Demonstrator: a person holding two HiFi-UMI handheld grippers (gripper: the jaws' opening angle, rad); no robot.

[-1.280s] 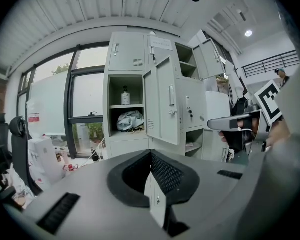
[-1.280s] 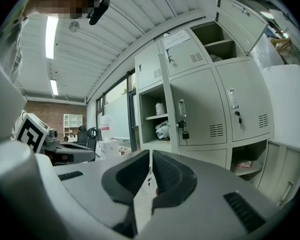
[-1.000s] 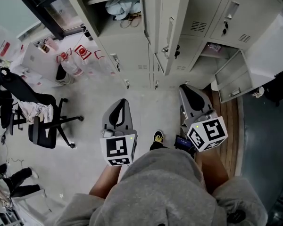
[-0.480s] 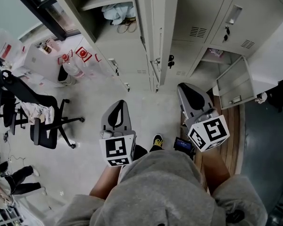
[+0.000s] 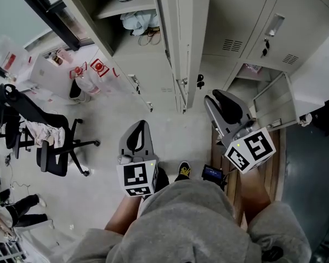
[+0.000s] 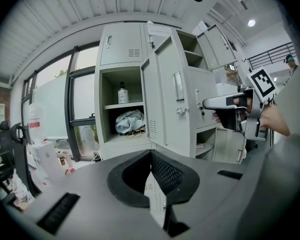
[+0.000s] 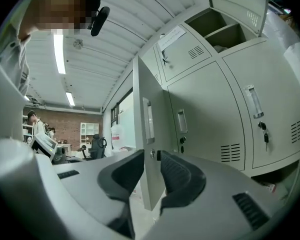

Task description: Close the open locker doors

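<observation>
The room is bright and evenly lit. Strip lights (image 7: 59, 46) glare white at the upper left of the right gripper view. Daylight washes out the window (image 6: 82, 104) at the left of the left gripper view. Shadows on the pale floor (image 5: 104, 119) are faint and soft. Both gripper views bulge outward, bending the lockers (image 6: 135, 79), with black corners and a blurred lower foreground.

Open locker (image 5: 118, 9) cropped (top edge).
</observation>
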